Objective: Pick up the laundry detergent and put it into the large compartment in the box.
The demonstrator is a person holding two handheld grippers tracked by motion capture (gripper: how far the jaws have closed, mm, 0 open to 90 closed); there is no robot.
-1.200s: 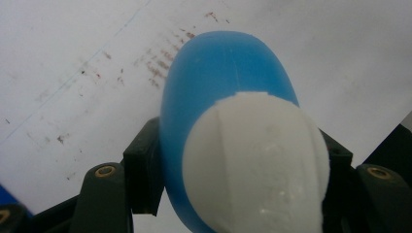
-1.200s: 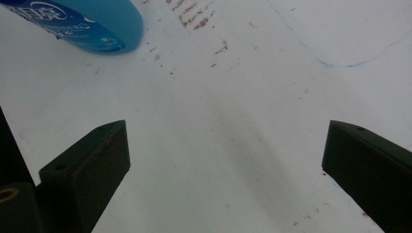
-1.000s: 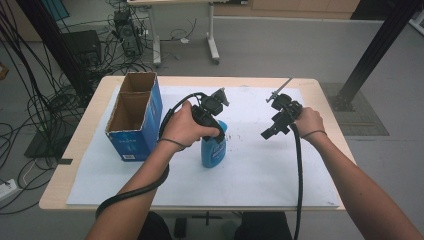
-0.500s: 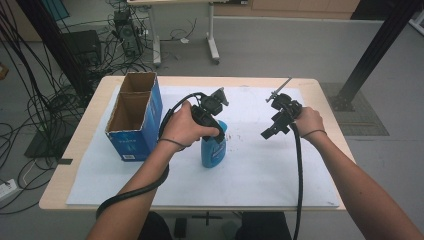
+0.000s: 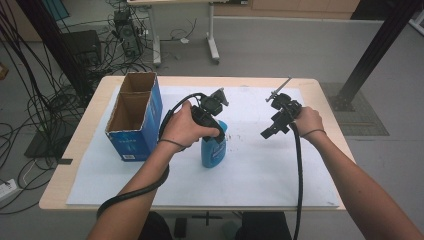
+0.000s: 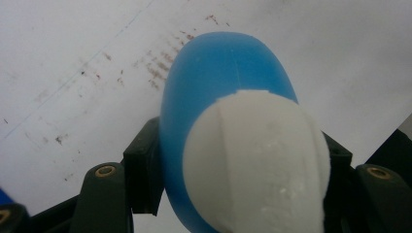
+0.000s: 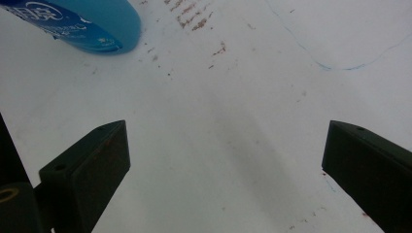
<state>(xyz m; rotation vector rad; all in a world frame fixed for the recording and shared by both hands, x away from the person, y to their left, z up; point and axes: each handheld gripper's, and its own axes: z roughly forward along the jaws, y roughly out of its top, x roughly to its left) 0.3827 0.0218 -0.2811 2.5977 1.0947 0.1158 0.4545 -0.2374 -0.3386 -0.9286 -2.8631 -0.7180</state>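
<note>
A blue bottle (image 5: 213, 148) with a white cap (image 6: 257, 160) stands upright on the white sheet (image 5: 260, 165) near the table's middle. My left gripper (image 5: 216, 131) comes down on it from above, shut on the bottle just below the cap; in the left gripper view the black jaws press both sides of the blue bottle (image 6: 214, 87). My right gripper (image 5: 268, 131) hovers to the right of the bottle, open, with only white sheet between its jaws. The bottle's base (image 7: 82, 22) appears at the top left of the right gripper view.
An open blue cardboard box (image 5: 134, 116) with two compartments stands at the left of the wooden table (image 5: 75, 150). The white sheet carries small brown specks (image 7: 194, 19) and a faint blue line. Cables and table legs lie on the floor behind.
</note>
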